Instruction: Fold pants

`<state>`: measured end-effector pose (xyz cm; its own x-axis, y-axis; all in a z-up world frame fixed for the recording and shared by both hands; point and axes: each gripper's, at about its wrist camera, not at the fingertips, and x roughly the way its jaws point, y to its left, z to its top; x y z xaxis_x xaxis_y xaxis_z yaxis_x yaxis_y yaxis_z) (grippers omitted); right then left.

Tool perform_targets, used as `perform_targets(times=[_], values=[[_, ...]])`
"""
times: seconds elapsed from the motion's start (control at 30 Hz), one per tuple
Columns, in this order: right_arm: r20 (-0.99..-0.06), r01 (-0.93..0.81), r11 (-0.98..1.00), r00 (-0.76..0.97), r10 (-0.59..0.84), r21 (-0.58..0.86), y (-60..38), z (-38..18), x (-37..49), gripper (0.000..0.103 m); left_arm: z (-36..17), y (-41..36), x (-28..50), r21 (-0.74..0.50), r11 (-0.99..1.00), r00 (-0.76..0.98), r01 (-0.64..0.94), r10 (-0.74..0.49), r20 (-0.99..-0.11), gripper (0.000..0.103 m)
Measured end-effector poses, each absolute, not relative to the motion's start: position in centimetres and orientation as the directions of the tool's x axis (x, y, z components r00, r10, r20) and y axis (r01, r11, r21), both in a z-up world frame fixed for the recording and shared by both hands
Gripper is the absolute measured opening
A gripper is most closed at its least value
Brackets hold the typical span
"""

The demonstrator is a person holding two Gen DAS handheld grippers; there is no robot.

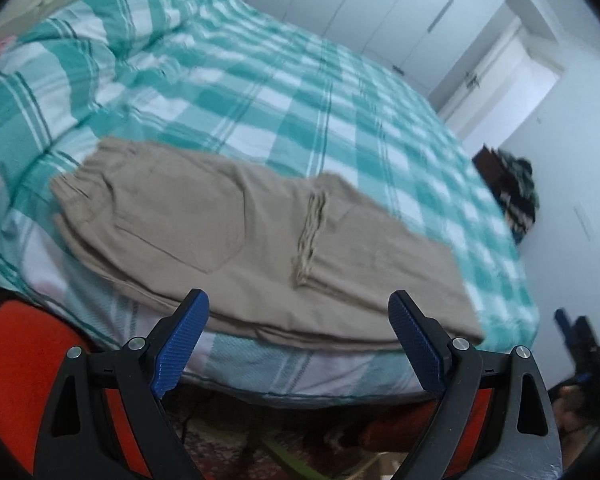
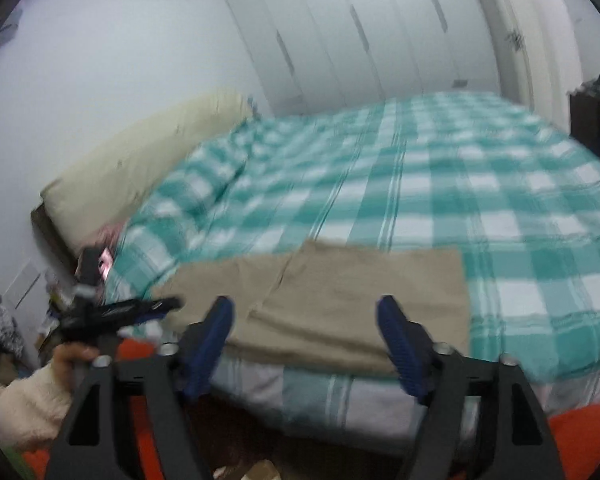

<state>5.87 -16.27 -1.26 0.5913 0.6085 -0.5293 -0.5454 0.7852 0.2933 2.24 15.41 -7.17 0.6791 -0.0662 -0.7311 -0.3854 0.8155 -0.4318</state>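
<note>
Two tools released: left tool, right tool | folded pants unobstructed on checked bedspread

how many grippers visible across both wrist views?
2. The blue-padded left gripper hangs open over the folded beige pants; the right gripper hangs open near their other end. Each shows in the other's view.

Tan pants folded flat, frame centre, on checked bed; right hand-held gripper wide open, empty, lower centre.
</note>
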Motion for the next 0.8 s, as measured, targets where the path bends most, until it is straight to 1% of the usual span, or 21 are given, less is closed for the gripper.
perform_targets(times=[0.03, 0.1, 0.17, 0.2, 0.23, 0.3, 0.37, 0.4, 0.43, 0.47, 0.57, 0.73, 0.77, 0.8], values=[[-0.506, -0.529, 0.797, 0.621, 0.598, 0.292, -16.8, -1.0, 6.1, 0.092, -6.6, 15.7, 2.1, -0.440, 0.811, 0.687, -0.386, -0.065, -0.724, 0.093], [-0.477, -0.472, 0.821, 0.668, 0.571, 0.321, -18.2, -0.9, 7.1, 0.093, -5.7, 16.1, 2.1, -0.448, 0.810, 0.696, -0.377, -0.071, -0.714, 0.094], [-0.467, -0.427, 0.830, 0.687, 0.556, 0.360, -19.4, -1.4, 8.0, 0.093, -5.9, 16.2, 2.9, -0.441, 0.820, 0.685, -0.365, -0.084, -0.724, 0.093], [-0.470, -0.407, 0.834, 0.692, 0.548, 0.373, -19.8, -1.8, 8.4, 0.093, -6.5, 16.2, 3.7, -0.443, 0.822, 0.673, -0.358, -0.101, -0.732, 0.093], [-0.494, -0.378, 0.841, 0.686, 0.535, 0.387, -20.1, -3.0, 9.1, 0.093, -7.2, 16.1, 4.3, -0.447, 0.821, 0.662, -0.354, -0.117, -0.741, 0.092], [-0.539, -0.347, 0.847, 0.657, 0.527, 0.403, -20.3, -4.5, 10.1, 0.093, -8.9, 15.6, 6.1, -0.453, 0.825, 0.634, -0.337, -0.156, -0.757, 0.081], [-0.585, -0.315, 0.851, 0.623, 0.519, 0.420, -20.4, -6.3, 10.9, 0.093, -10.8, 15.1, 8.2, -0.459, 0.834, 0.609, -0.305, -0.200, -0.768, 0.067], [-0.600, -0.311, 0.852, 0.609, 0.519, 0.421, -20.4, -6.9, 11.2, 0.093, -12.2, 15.1, 9.4, -0.461, 0.830, 0.586, -0.314, -0.213, -0.782, 0.064], [-0.611, -0.314, 0.854, 0.600, 0.517, 0.415, -20.3, -7.4, 11.4, 0.093, -13.7, 15.3, 10.5, -0.467, 0.815, 0.556, -0.343, -0.225, -0.800, 0.058], [-0.619, -0.319, 0.856, 0.593, 0.515, 0.407, -20.2, -7.7, 11.6, 0.093, -14.8, 15.5, 11.2, -0.485, 0.797, 0.536, -0.360, -0.248, -0.807, 0.056], [-0.633, -0.332, 0.857, 0.578, 0.514, 0.394, -20.2, -8.4, 11.5, 0.093, -17.9, 15.6, 13.4, -0.520, 0.757, 0.481, -0.397, -0.311, -0.820, 0.056], [-0.656, -0.303, 0.863, 0.562, 0.504, 0.403, -21.1, -9.9, 11.7, 0.093, -19.7, 15.1, 15.9, -0.538, 0.740, 0.447, -0.403, -0.354, -0.822, 0.057], [-0.659, -0.297, 0.865, 0.561, 0.501, 0.405, -21.2, -10.1, 11.8, 0.093, -19.9, 15.0, 16.2, -0.534, 0.739, 0.442, -0.410, -0.351, -0.826, 0.055], [-0.660, -0.293, 0.865, 0.561, 0.500, 0.406, -21.3, -10.2, 11.8, 0.093, -20.0, 14.9, 16.4, -0.528, 0.740, 0.439, -0.418, -0.344, -0.830, 0.051]])
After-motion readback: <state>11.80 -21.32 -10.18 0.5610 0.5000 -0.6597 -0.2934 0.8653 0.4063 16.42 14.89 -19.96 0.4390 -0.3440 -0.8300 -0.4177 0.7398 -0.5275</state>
